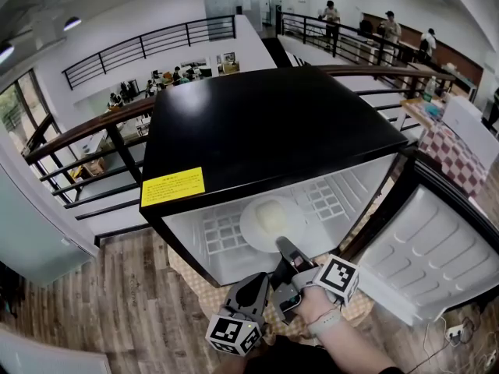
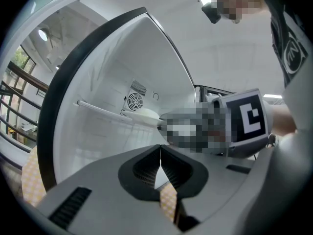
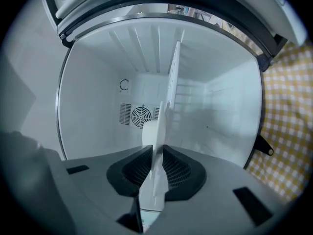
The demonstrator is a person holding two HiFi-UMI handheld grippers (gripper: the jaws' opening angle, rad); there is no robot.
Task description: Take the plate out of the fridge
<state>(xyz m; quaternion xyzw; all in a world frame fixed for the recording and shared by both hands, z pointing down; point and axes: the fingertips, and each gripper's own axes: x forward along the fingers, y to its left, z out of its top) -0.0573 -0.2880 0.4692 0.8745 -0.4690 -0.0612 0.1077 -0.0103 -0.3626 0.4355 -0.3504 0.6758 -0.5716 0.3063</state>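
Head view: we list a black-topped fridge (image 1: 265,123) with its door (image 1: 425,248) swung open to the right. A white plate (image 1: 269,220) lies flat on the shelf inside, near the front opening. The right gripper (image 1: 284,246) meets the plate's near rim from below and in front. The left gripper (image 1: 260,285) sits lower and to the left, off the plate, so the right one is the nearer. The fridge stands on a yellow checked cloth (image 1: 195,279) over a wood floor (image 1: 93,302), beside a railing (image 1: 78,135) above a large hall with people far off. Left gripper view: we record the left gripper (image 2: 160,168) with its jaws pressed together on nothing. Beyond it are the plate (image 2: 142,114) on the shelf (image 2: 102,110), a fan grille (image 2: 133,101) on the back wall, and the right gripper's marker cube (image 2: 244,121). Right gripper view: the right gripper (image 3: 155,168) pinches the plate (image 3: 152,136) by its rim. The plate is seen edge-on, running straight ahead into the fridge along the shelf (image 3: 172,82). We judge the coming move to be a level draw straight back out of the opening, and a tilt could let the thin rim slip.
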